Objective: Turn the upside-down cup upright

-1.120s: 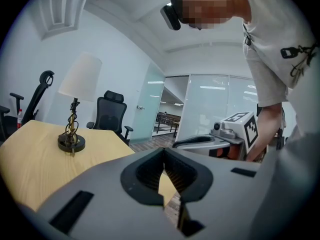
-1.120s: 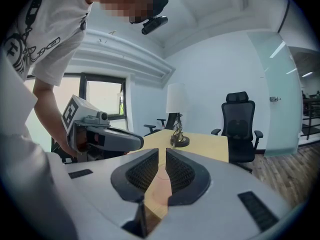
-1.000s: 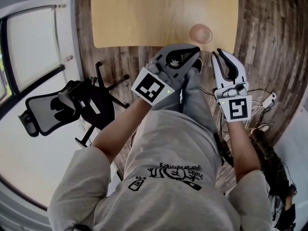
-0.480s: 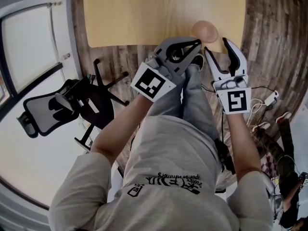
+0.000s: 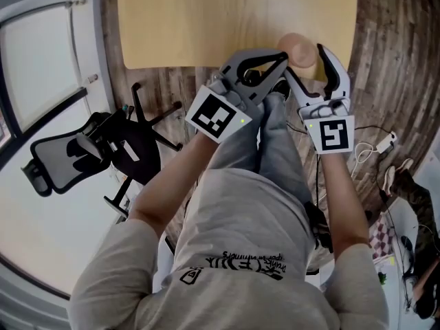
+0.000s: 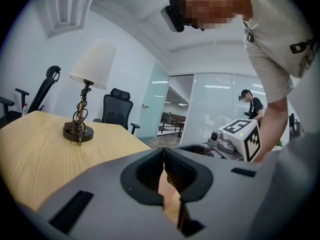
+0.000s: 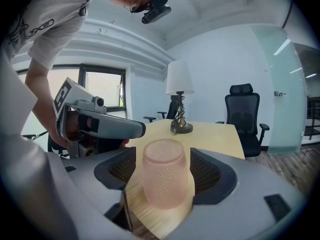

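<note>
I read my left gripper [image 6: 164, 154] as closed, nothing between the jaws. The upside-down pink dimpled glass cup [image 7: 163, 176] stands on the light wooden table [image 5: 206, 19], at its near edge. It is between my right gripper's [image 5: 306, 59] jaws, which have just been opening and are wide, not touching it.

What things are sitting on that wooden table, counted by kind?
Pink cup: 1
Table lamp: 1
Total: 2
</note>
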`<state>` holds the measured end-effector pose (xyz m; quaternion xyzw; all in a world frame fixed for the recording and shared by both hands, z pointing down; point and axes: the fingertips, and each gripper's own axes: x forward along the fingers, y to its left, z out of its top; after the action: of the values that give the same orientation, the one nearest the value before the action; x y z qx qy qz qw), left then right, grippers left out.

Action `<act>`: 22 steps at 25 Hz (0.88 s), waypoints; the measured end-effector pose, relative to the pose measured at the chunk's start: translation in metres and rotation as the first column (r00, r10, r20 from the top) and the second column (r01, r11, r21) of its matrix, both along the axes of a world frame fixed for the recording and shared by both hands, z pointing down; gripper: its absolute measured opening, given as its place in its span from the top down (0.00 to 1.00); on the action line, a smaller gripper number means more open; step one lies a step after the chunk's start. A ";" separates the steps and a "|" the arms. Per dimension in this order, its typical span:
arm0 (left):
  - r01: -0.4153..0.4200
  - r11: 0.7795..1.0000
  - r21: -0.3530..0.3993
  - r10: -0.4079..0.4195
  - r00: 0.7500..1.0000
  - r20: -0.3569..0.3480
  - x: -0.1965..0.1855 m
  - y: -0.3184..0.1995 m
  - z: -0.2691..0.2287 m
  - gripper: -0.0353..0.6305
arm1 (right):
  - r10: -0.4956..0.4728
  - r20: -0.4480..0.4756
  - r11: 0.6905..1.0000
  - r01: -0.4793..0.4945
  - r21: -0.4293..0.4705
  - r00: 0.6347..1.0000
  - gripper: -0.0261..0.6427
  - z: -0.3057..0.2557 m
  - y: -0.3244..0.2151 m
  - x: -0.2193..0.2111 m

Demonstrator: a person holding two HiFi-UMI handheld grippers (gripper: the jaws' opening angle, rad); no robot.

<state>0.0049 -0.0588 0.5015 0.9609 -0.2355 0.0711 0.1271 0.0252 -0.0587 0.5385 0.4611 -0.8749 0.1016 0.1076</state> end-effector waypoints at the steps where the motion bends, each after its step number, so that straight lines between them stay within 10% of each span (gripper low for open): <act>1: -0.001 1.000 0.001 0.001 1.000 0.001 0.001 -0.002 0.000 0.93 | 0.000 -0.001 1.000 0.000 -0.002 1.000 0.49 0.002 -0.003 0.000; 22: 0.018 1.000 -0.019 -0.019 1.000 -0.023 -0.009 -0.006 -0.007 0.93 | 0.024 -0.010 0.999 -0.024 -0.021 1.000 0.49 -0.005 -0.020 0.003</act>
<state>-0.0042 -0.0651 0.4946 0.9582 -0.2423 0.0611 0.1393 0.0282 -0.0790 0.5335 0.4711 -0.8675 0.1101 0.1156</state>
